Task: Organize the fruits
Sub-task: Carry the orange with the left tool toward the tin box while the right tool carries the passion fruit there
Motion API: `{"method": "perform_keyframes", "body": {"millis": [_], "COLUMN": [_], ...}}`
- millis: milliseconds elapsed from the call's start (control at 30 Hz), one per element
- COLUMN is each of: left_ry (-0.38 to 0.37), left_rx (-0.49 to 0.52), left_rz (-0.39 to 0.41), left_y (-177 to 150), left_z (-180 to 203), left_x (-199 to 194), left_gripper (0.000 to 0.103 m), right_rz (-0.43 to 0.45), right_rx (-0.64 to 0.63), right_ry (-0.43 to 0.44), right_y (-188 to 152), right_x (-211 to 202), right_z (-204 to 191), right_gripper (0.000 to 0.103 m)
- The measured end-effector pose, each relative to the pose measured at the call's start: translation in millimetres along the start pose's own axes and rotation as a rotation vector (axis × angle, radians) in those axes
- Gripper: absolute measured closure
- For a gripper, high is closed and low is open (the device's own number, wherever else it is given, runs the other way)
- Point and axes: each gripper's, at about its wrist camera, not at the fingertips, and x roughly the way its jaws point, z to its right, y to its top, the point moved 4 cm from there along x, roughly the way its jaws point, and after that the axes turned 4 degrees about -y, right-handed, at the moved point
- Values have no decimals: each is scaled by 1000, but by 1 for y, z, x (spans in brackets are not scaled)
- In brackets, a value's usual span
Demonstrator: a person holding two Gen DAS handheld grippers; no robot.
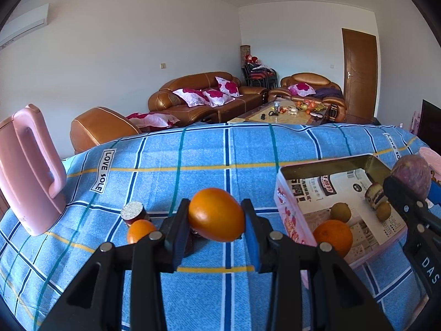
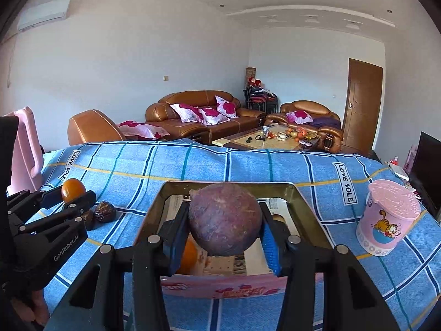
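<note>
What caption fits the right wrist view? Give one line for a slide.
Right gripper holds a purple round fruit above the open tin box on the blue checked cloth.

My left hand-held gripper [image 1: 216, 218] holds orange [image 1: 216, 214] above bench [image 1: 193, 160] — tin box [image 1: 325, 165] to its right, kettle [image 1: 29, 171] far left. Small orange [image 1: 139, 230] and jar [image 1: 133, 212] on bench, just left of gripper. In box: another orange [image 1: 333, 237], two small fruits [image 1: 340, 212]. My right hand-held gripper [image 2: 224, 220] holds round fruit [image 2: 224, 219] over box — cup [image 2: 387, 218] on bench at right.
</note>
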Motion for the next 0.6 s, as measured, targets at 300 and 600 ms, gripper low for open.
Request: {"method": "perform_keyframes", "body": {"millis": [300,600], "left_ry": [-52,-126], "left_rx": [20,73], "left_rz": [14,16], "left_y": [8,21], "left_z": [32,78], "left_x": [5,18], "left_gripper": [65,65], "right_rz": [-9,-22], "right_rx": [39,104], "right_ry": [-60,-131], "right_y": [3,7], "right_x": [10,22], "right_z": [41,85], "right_gripper": [53,53]}}
